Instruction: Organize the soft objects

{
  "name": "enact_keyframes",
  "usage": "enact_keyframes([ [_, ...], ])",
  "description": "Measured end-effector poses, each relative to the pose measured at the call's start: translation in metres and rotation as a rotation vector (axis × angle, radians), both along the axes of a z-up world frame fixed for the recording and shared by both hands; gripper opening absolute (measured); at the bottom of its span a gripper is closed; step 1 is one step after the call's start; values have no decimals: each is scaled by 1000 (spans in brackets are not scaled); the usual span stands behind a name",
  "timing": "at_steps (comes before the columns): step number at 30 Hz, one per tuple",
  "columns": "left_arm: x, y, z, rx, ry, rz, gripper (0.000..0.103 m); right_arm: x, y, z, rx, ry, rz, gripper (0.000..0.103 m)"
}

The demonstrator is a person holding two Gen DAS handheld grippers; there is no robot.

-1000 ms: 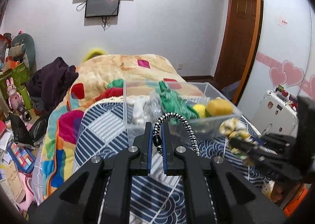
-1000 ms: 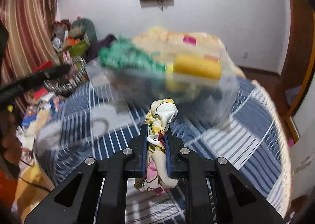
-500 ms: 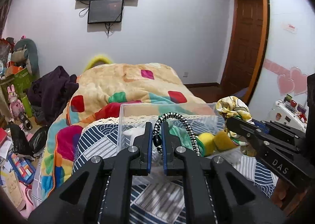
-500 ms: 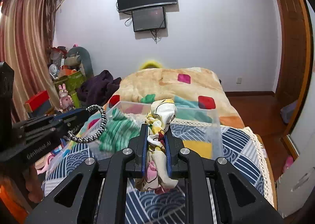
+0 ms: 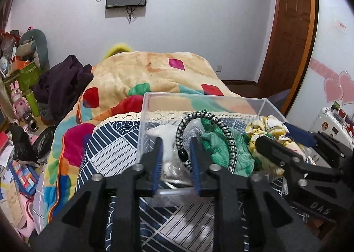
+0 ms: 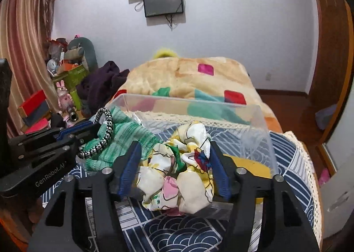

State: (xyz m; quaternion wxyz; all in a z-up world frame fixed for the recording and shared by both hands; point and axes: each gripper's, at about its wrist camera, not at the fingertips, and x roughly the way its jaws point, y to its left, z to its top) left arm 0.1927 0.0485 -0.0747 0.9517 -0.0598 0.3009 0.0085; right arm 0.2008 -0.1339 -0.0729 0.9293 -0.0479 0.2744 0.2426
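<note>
bed (image 5: 124, 159): blue patterned sheet | clear bin (image 6: 261, 123) | left gripper (image 5: 177, 159) spread; right gripper (image 6: 174, 159) spread

1. We see even, soft indoor light in both views, with no hard shadows.
2. The white wall (image 5: 199, 19) reads bright with a bluish cast.
3. Fisheye bending curves the door frame (image 5: 307, 37), and dark vignetting fills the corners.
4. The clear box (image 6: 258, 123) shows faint glare.

Clear bin (image 5: 261, 106) on the bed (image 5: 115, 148), knit cloth (image 5: 221, 148) inside.
</note>
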Motion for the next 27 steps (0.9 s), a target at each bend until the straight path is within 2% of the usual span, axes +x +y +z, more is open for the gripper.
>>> enact_keyframes([
  [2,-5,3,3,-11,-9,-1,37,-4,-2,5,-4,-18,-4,66],
  [6,-18,4,15,-19,-39,-17,38,-13,-9,18,1,-72,-24,77],
  [11,-42,-3,38,-15,-108,-48,38,-25,-24,39,28,-123,-30,77],
  [17,-81,-14,76,3,-226,-86,39,-53,-41,74,89,-209,-39,77],
  [18,-90,-16,84,5,-250,-93,41,-60,-46,82,103,-226,-38,77],
  [20,-104,-20,96,9,-294,-96,57,-70,-50,90,115,-248,-40,77],
  [22,-117,-23,104,24,-333,-91,64,-83,-55,100,130,-280,-43,79],
  [27,-144,-30,119,47,-390,-94,84,-106,-61,112,145,-337,-42,95],
])
